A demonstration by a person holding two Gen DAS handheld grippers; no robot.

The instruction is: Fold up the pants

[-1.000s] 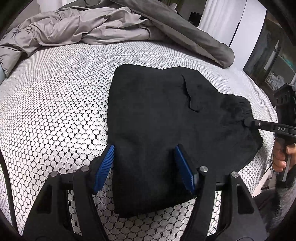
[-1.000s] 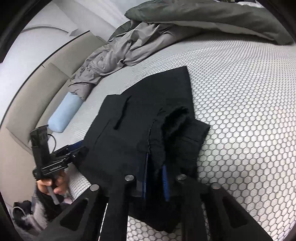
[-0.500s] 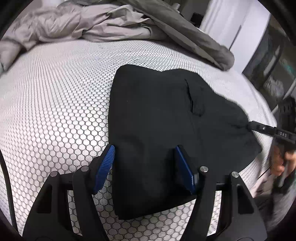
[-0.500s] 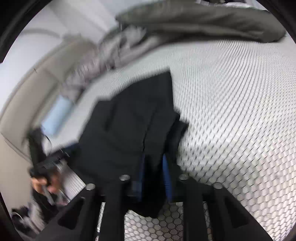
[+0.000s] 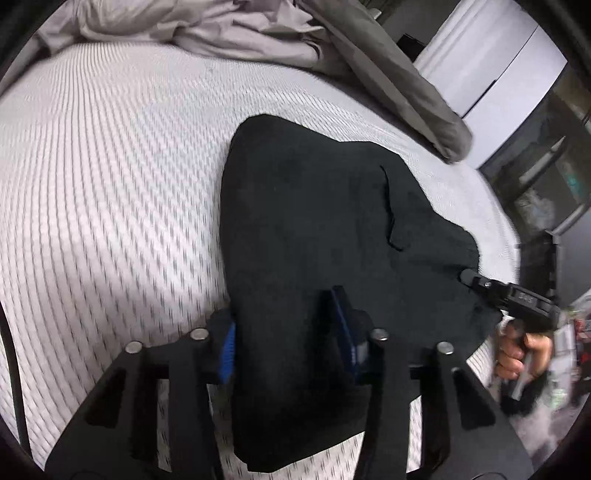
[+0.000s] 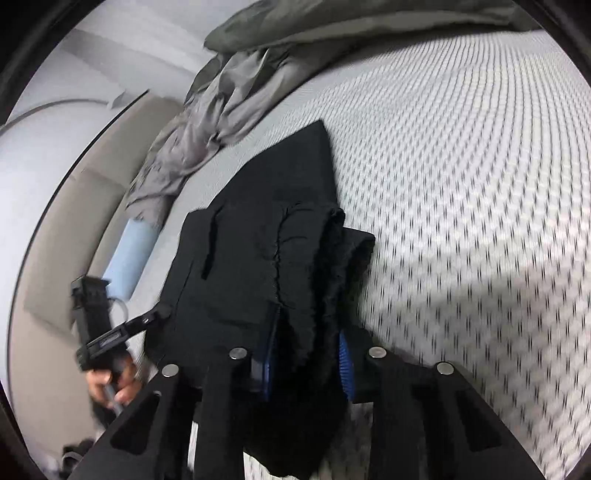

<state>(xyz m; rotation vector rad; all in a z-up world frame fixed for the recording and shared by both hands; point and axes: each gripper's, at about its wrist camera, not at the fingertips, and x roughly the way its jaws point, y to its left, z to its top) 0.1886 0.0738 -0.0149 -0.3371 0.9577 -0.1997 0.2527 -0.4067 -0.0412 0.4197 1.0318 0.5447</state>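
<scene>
Black pants (image 5: 314, 221) lie folded on the white honeycomb mattress (image 5: 110, 184). My left gripper (image 5: 284, 328) straddles the near folded edge, its jaws closing with the cloth flat between the blue pads. My right gripper (image 6: 308, 350) holds a thick bunch of the pants (image 6: 251, 277) at the fuzzy waist end; its jaws are closing and the cloth fills the gap. Each view shows the other gripper at the pants' far side: the right gripper (image 5: 469, 275) with a hand (image 5: 517, 350), the left gripper (image 6: 159, 314) with a hand (image 6: 110, 384).
A crumpled grey duvet (image 5: 258, 33) lies along the far side of the bed, also the duvet (image 6: 221, 122) in the right wrist view. A light blue pillow (image 6: 129, 254) rests by the beige headboard (image 6: 55, 221). A white wardrobe (image 5: 491, 62) stands beyond the bed.
The left jaws have narrowed around the pants' near edge and the hand has shifted across the bed. The right jaws, tightly shut before, now stand wider around a thicker bunch of cloth.
</scene>
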